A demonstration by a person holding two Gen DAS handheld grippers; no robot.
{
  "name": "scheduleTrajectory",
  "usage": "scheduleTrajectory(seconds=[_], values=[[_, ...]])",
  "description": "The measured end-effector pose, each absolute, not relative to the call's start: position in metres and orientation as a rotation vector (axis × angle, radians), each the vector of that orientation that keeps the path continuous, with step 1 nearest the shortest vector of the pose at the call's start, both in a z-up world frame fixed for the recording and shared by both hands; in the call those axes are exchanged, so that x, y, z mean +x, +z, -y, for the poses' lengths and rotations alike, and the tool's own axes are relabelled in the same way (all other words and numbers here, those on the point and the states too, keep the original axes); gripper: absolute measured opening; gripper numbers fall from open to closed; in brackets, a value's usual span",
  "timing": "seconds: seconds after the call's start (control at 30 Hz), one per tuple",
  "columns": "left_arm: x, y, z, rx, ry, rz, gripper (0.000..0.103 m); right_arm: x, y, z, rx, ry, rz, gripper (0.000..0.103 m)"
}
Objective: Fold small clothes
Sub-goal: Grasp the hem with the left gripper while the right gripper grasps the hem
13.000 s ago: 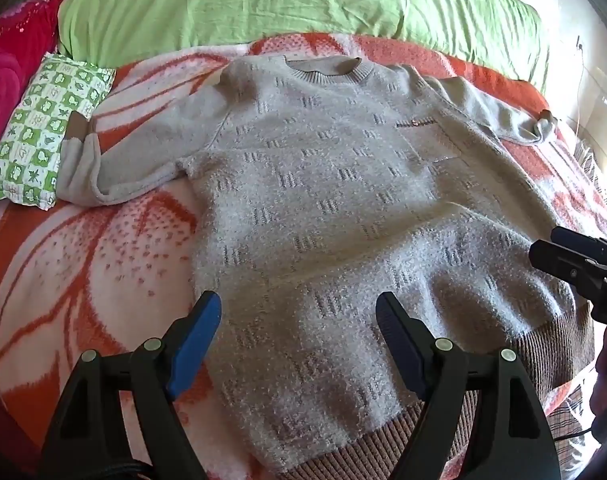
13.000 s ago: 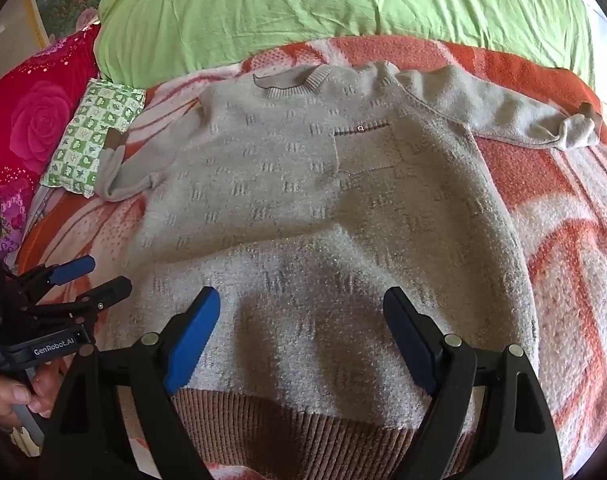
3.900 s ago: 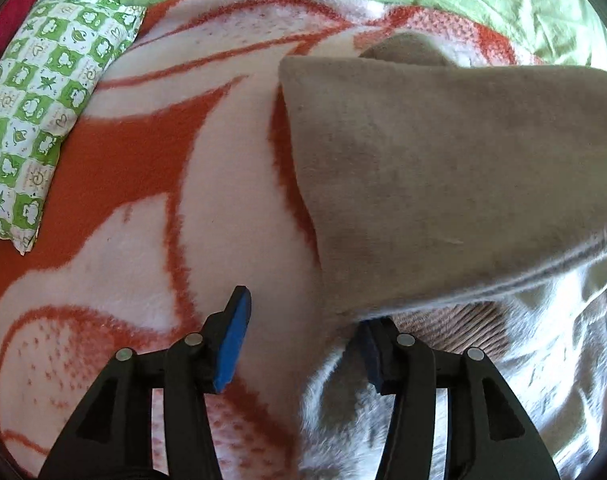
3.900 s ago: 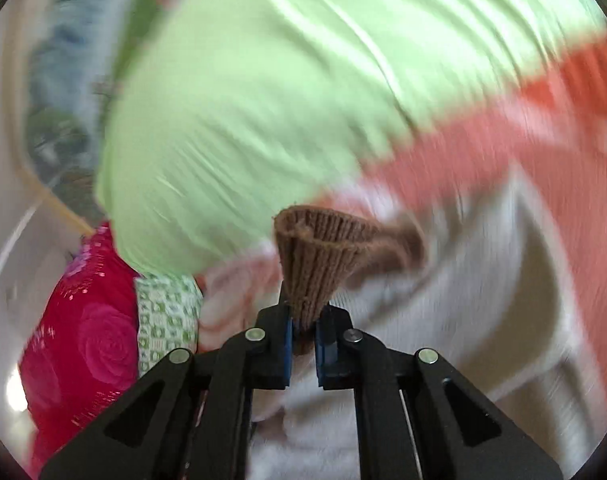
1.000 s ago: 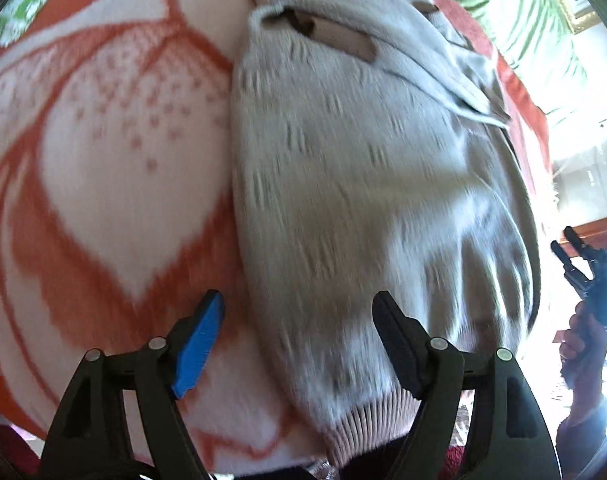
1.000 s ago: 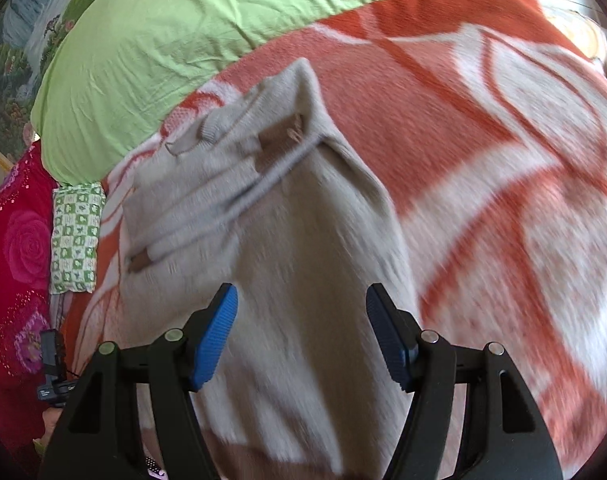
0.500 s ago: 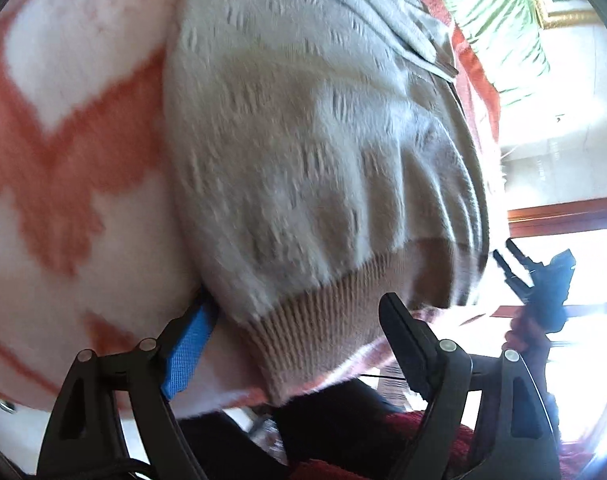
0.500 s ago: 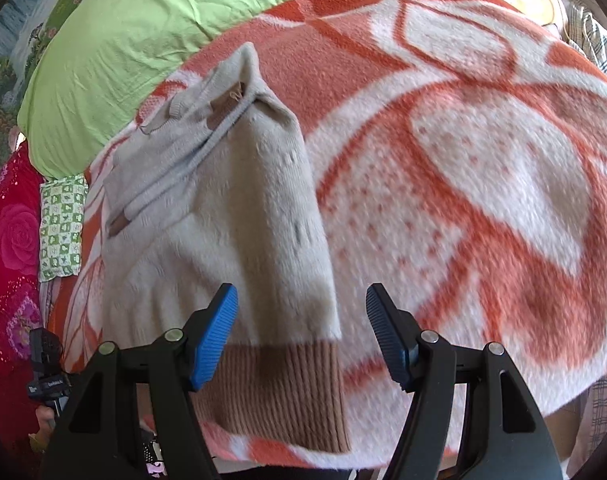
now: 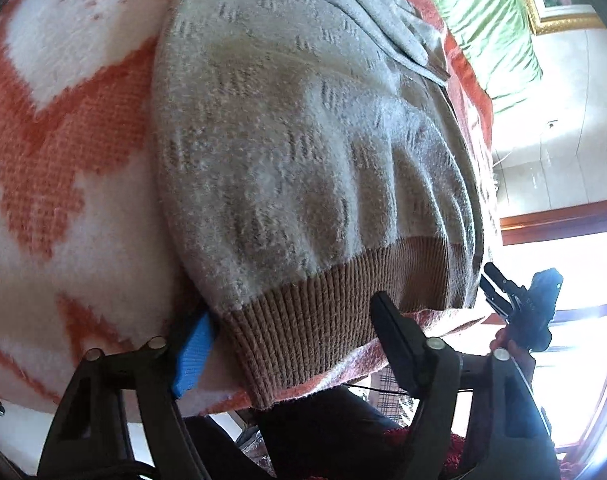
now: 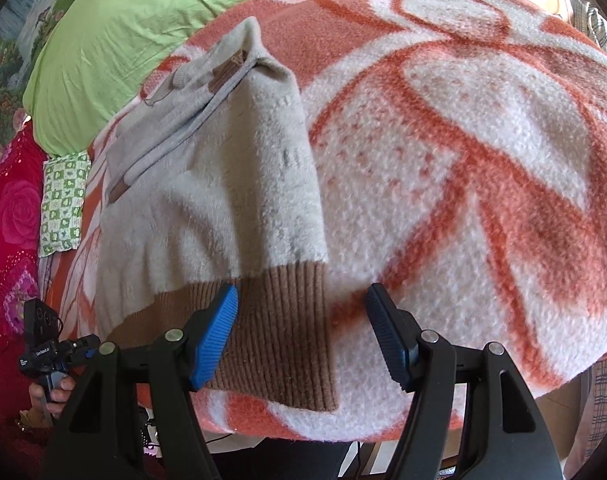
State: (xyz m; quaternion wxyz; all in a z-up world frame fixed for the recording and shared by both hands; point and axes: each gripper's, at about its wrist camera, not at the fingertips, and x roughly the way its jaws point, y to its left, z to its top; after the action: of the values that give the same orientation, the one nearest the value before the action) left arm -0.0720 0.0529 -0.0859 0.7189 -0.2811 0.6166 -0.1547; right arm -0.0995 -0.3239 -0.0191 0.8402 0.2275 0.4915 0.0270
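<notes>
A grey knit sweater (image 9: 303, 152) with a brown ribbed hem (image 9: 327, 320) lies folded lengthwise on the bed, both sleeves laid across its top. In the right wrist view the sweater (image 10: 223, 168) shows as a narrow strip, its hem (image 10: 279, 328) at the bed's near edge. My left gripper (image 9: 291, 340) is open, its jaws either side of the hem's left corner. My right gripper (image 10: 303, 336) is open, its jaws astride the hem's right corner. Each gripper also shows in the other view, the right one (image 9: 491, 286) and the left one (image 10: 89, 346).
An orange and white blanket (image 10: 463, 160) covers the bed. A green quilt (image 10: 143, 16) lies at the head, with a green checked pillow (image 10: 61, 204) and a red rose cushion (image 10: 11, 216) on the left. A window (image 9: 575, 280) is bright on the right.
Both grippers have drawn back down the sweater from its middle to the brown hem at the bed's near edge. Both stay open.
</notes>
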Motion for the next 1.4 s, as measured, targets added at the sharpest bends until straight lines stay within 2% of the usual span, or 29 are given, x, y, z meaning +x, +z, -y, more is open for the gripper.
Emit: scheduleTrajectory(seconds=[0.1,0.17,0.2,0.23,0.27,0.3,0.33,0.5,0.7,0.93,1.2,1.4], values=[[-0.073,-0.087,-0.048,-0.634,-0.372,-1.374,0.068,-0.099,-0.021,0.321,0.52,0.099,-1.039,0.05],[-0.074,-0.09,-0.042,-0.62,-0.385,-1.386,0.059,-0.098,-0.027,0.313,0.514,0.12,-1.072,0.044],[-0.074,-0.091,-0.041,-0.597,-0.378,-1.389,0.046,-0.098,-0.029,0.309,0.497,0.119,-1.083,0.039],[-0.074,-0.093,-0.039,-0.568,-0.366,-1.386,0.021,-0.099,-0.03,0.305,0.48,0.117,-1.092,0.027],[-0.074,-0.095,-0.038,-0.546,-0.366,-1.386,0.008,-0.1,-0.031,0.304,0.478,0.116,-1.09,0.019],[-0.074,-0.096,-0.039,-0.554,-0.376,-1.388,0.008,-0.101,-0.03,0.305,0.49,0.123,-1.083,0.014],[-0.074,-0.096,-0.042,-0.575,-0.379,-1.38,0.007,-0.104,-0.027,0.306,0.499,0.122,-1.063,0.013],[-0.082,-0.074,-0.047,-0.568,-0.422,-1.29,0.005,-0.118,-0.01,0.318,0.569,0.141,-0.986,0.011],[-0.089,-0.053,-0.063,-0.589,-0.44,-1.191,0.004,-0.12,-0.01,0.326,0.595,0.195,-1.026,0.011],[-0.087,-0.033,-0.076,-0.57,-0.433,-1.102,0.004,-0.112,0.013,0.333,0.688,0.295,-1.0,0.011],[-0.038,0.021,-0.092,-0.587,-0.435,-0.941,0.004,-0.06,0.058,0.312,0.704,0.393,-0.884,0.011],[0.033,0.059,-0.111,-0.615,-0.393,-0.811,0.004,0.008,0.096,0.305,0.697,0.449,-0.755,0.011]])
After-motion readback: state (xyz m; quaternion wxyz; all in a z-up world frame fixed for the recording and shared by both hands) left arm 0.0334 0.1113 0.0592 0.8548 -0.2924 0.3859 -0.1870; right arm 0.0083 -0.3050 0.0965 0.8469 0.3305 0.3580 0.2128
